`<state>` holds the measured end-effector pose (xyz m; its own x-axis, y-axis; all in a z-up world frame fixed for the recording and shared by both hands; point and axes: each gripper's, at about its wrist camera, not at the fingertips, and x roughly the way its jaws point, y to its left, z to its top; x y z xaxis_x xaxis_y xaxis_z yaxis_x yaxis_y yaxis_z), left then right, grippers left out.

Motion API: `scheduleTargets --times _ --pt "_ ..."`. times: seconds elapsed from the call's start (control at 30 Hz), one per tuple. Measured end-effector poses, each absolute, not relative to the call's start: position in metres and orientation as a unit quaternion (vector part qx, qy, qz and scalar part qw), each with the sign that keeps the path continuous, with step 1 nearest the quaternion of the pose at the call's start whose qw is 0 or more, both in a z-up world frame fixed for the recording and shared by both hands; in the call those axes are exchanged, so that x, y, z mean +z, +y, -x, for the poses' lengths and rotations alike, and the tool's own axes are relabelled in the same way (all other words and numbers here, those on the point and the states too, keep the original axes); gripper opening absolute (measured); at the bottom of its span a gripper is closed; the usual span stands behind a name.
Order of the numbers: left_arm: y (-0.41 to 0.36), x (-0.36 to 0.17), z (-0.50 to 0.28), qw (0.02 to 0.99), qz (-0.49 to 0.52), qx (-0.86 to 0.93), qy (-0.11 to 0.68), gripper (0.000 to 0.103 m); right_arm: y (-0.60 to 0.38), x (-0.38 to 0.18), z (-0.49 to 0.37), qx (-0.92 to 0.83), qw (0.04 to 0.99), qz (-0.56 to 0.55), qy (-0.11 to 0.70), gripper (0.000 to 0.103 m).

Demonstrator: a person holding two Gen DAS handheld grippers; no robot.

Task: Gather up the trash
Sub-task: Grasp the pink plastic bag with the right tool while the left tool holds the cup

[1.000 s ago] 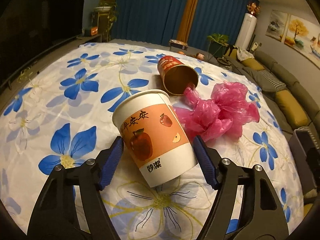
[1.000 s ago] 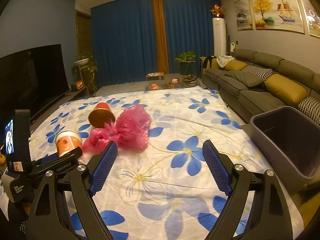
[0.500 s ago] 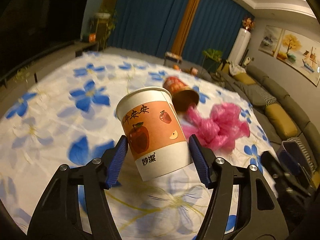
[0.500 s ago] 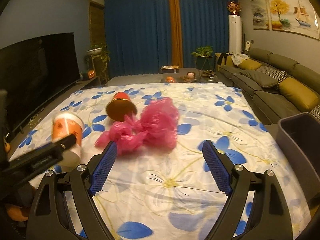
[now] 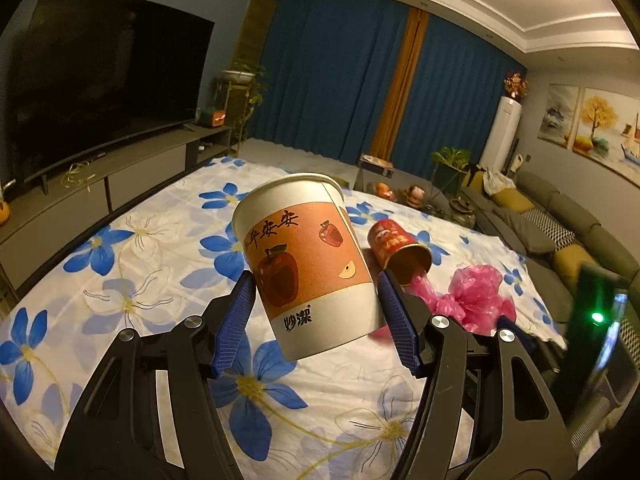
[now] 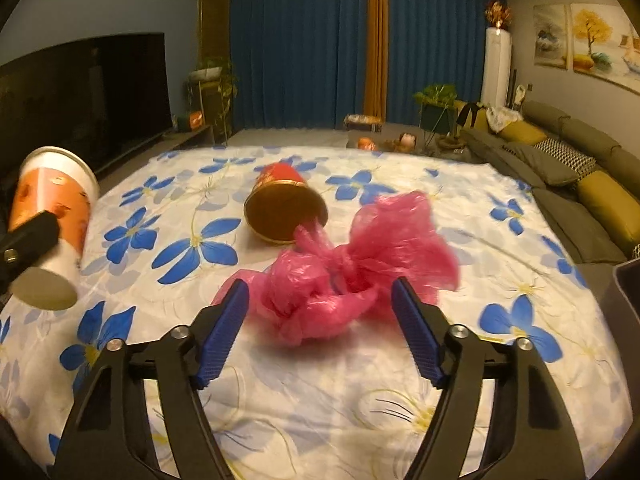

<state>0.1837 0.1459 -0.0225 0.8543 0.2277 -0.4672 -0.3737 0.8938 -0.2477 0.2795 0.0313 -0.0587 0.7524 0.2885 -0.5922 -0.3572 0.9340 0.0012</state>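
The paper cup (image 5: 308, 264) sits mid-frame in the left wrist view, clear of the flowered sheet (image 5: 120, 280), clamped at its lower wall by the left hand-held gripper (image 5: 316, 320); it looks light and thin-walled, so a firm squeeze could crush it. Centre of the right wrist view, the pink plastic bag (image 6: 352, 268) lies crumpled beside the tipped red can (image 6: 284, 208); soft, slippery, best pinched at the bunched middle. The right hand-held gripper (image 6: 320, 328) has just been closing, jaws apart around the bag's near edge without pressing it.
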Motion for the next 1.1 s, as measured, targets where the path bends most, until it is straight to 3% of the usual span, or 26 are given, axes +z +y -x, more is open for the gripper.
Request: scheduleTargets --times 0.13,0.37,1.1 --pt "0.148 -0.023 -0.182 0.948 0.171 0.157 0.217 0.062 0.041 -0.061 -0.290 0.168 0.932 0.063 0.316 0.061" --pt "0.144 -0.024 -0.184 0.950 0.166 0.150 0.220 0.062 0.045 -0.072 -0.301 0.176 0.916 0.067 0.354 0.029" --pt "0.063 -0.004 -0.151 0.966 0.128 0.073 0.211 0.062 -0.071 -0.004 -0.193 0.174 0.953 0.023 0.247 0.027"
